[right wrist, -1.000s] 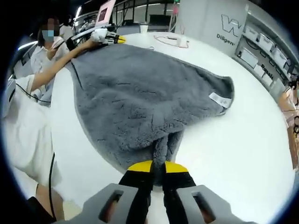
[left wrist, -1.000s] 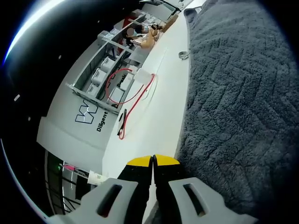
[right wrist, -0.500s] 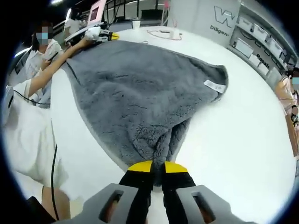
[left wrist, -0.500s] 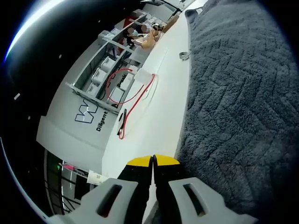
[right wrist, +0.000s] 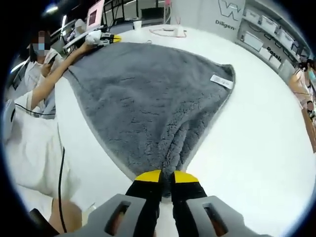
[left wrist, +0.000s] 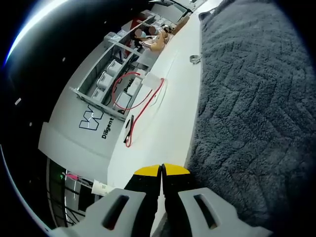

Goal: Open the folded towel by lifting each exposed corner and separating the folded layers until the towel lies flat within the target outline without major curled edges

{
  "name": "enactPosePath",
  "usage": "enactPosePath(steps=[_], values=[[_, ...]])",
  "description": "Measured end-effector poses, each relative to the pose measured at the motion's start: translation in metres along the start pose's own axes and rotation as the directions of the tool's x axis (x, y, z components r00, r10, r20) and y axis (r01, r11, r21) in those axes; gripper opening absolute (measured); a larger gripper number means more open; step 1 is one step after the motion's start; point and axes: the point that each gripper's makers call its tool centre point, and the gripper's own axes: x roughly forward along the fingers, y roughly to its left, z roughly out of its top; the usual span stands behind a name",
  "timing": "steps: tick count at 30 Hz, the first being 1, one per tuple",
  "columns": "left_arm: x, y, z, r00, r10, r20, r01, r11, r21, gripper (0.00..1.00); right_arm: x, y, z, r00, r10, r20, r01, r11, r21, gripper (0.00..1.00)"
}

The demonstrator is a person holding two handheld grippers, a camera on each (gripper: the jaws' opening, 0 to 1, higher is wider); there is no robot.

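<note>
Towel spread on table | right hand-held gripper pinches corner | left hand-held gripper closed

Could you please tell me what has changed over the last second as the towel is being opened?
The right gripper, shut on a corner of the fluffy grey towel, has drawn it tauter: the bulge beside the white label has flattened into a straighter edge. The left gripper stays shut at the far corner on the white table.
</note>
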Motion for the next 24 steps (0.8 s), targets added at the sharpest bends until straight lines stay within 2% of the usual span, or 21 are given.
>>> enactPosePath(steps=[10, 15, 20, 24], values=[[-0.0006, -0.0007, 0.0011, 1.000, 0.002, -0.005, -0.001, 1.000, 0.020, 0.01, -0.0020, 0.0024, -0.0033, 1.000, -0.004, -0.017, 0.004, 1.000, 0.016, 0.04], [-0.0009, -0.0010, 0.0018, 1.000, 0.002, -0.006, -0.002, 1.000, 0.025, 0.01, -0.0040, -0.0003, -0.0019, 0.999, -0.022, -0.025, 0.021, 0.999, -0.042, 0.07], [-0.0015, -0.0018, 0.0030, 1.000, 0.003, -0.017, -0.002, 0.999, 0.050, 0.01, -0.0083, 0.0016, 0.0054, 1.000, -0.031, 0.002, 0.031, 0.997, -0.076, 0.15], [-0.0019, -0.0017, 0.0035, 1.000, 0.002, -0.018, -0.002, 0.999, 0.051, 0.03, -0.0090, -0.0046, 0.0034, 0.997, -0.071, -0.022, 0.068, 0.989, -0.133, 0.18]])
